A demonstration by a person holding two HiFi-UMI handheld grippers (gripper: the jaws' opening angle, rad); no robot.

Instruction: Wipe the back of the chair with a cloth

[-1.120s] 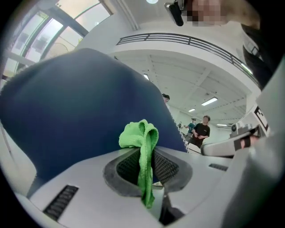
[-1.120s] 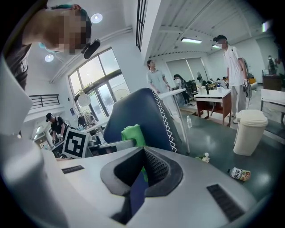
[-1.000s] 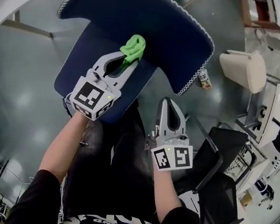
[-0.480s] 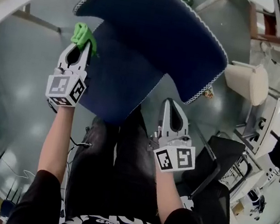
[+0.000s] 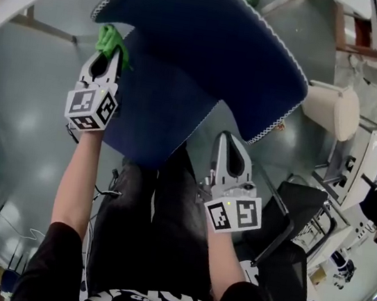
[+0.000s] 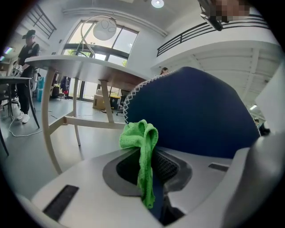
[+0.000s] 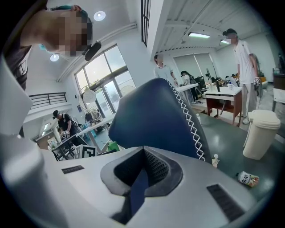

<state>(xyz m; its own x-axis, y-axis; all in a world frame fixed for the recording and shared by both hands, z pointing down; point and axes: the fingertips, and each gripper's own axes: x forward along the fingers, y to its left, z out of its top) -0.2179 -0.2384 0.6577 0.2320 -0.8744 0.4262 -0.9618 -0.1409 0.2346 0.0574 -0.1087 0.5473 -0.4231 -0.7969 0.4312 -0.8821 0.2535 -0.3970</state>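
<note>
At the left edge of the blue chair back (image 5: 210,51), just beside its white-stitched rim, sits the green cloth (image 5: 110,38); whether the two touch is unclear. The left tongs (image 5: 113,54) are closed on the cloth, which bunches out past the tips while a strip hangs between the jaws. The chair seat (image 5: 148,112) lies below. Nearer the person, the right tongs (image 5: 227,138) have their jaws together on nothing, pointing at the chair back's lower edge. A cream bin (image 5: 332,108) stands on the floor, well apart to the right.
</note>
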